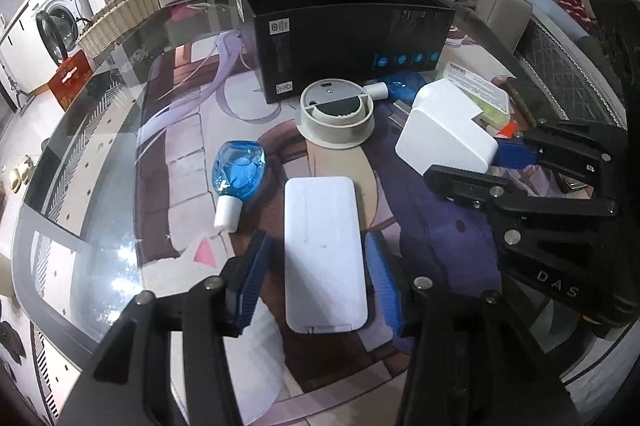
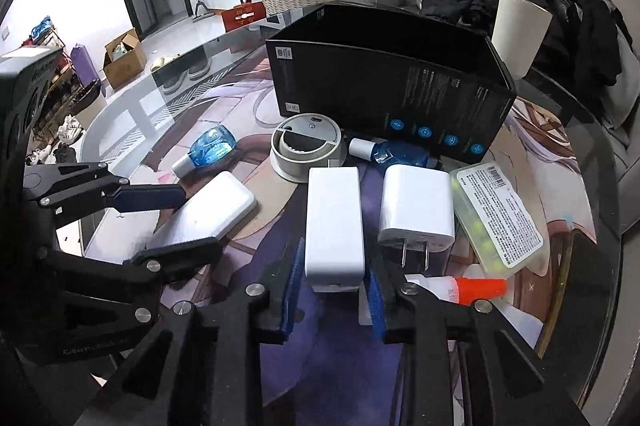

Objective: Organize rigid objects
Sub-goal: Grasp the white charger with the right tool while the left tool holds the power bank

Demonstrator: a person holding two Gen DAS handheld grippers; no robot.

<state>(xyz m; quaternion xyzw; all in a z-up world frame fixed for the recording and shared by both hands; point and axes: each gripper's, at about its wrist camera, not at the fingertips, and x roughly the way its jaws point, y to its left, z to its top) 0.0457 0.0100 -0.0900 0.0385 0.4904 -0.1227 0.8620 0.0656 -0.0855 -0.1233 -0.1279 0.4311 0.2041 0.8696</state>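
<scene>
- Left wrist view: a flat white power bank [image 1: 325,254] is seen lying on the bench [image 1: 120,226] at lower centre, between the left tongs [image 1: 316,282], whose pads are parted and apart from its sides.
- Right wrist view: a white adapter [image 2: 334,222] at centre is clamped by the right tongs [image 2: 332,290], below a black box [image 2: 392,102].

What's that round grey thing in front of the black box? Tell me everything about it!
The round grey thing looks like matte plastic: a short, pale cylinder on a wider flat base. Its top is half smooth lid with a small slot, half dark open recess. It stands upright on the printed mat, close before the black box. No gripper touches it.
</scene>
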